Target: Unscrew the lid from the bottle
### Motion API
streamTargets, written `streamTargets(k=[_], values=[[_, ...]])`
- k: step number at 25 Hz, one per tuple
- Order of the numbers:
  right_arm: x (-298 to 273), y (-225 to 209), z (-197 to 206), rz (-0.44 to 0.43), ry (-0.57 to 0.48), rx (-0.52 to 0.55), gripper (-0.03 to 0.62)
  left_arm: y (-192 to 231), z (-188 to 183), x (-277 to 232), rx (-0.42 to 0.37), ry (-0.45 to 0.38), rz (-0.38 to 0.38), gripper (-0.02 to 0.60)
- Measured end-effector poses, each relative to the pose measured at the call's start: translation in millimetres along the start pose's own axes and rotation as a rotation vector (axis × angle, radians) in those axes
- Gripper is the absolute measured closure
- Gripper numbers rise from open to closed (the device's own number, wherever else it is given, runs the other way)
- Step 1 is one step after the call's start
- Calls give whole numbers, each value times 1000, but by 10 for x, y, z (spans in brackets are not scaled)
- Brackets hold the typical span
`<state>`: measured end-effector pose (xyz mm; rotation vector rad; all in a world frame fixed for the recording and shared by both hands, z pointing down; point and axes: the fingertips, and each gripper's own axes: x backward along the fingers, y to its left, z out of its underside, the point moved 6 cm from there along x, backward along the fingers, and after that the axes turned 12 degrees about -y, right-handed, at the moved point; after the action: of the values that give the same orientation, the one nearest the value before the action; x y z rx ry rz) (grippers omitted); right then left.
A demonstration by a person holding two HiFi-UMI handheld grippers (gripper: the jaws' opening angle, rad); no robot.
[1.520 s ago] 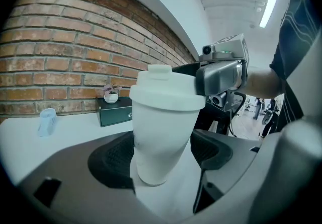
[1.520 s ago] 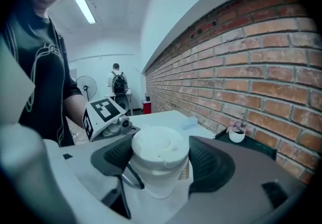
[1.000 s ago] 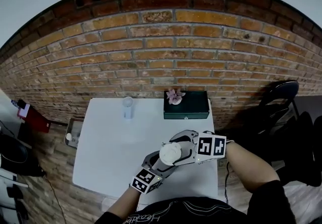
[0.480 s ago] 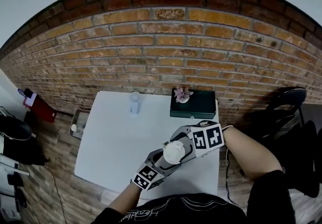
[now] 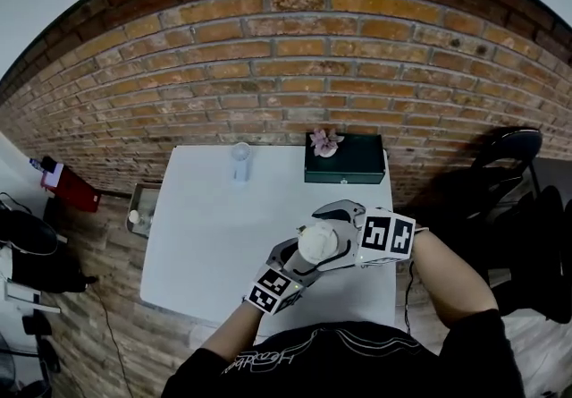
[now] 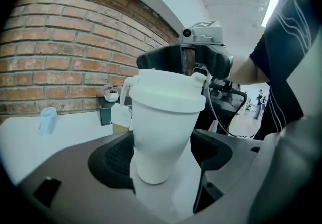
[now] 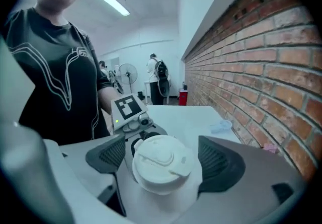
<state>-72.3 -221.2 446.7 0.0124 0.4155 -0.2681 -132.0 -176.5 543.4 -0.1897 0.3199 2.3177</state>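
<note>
With the left gripper clamping the bottle between its jaws, the right gripper has just been opening its jaws, which flank the lid without touching it, so unscrewing probably calls for a fresh grip and twist.

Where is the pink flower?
Head view: the flower sits on the dark box, at its left end, where the table meets the brick wall.

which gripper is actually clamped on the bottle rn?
The left gripper: its pads press the bottle body. The right gripper has just been opening its jaws; they stand clear either side of the lid.
</note>
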Motion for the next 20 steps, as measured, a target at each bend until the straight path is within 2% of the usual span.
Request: streamTargets(k=[4,7,11,17,20], values=[[-30,96,-14,185,-97,-53,160,4,-2,-4,-1,0,-2,213],[-53,171,10,286,-135,-78,132,8,4,7,1,-2,-1,213],[-25,174,43,415,-166,-104,132,12,13,7,4,-7,-1,213],[-51,182,182,465,-147,-115,152,6,18,9,7,-8,1,213],[-64,170,233,493,-155,-117,187,-2,19,9,10,-7,-2,213]])
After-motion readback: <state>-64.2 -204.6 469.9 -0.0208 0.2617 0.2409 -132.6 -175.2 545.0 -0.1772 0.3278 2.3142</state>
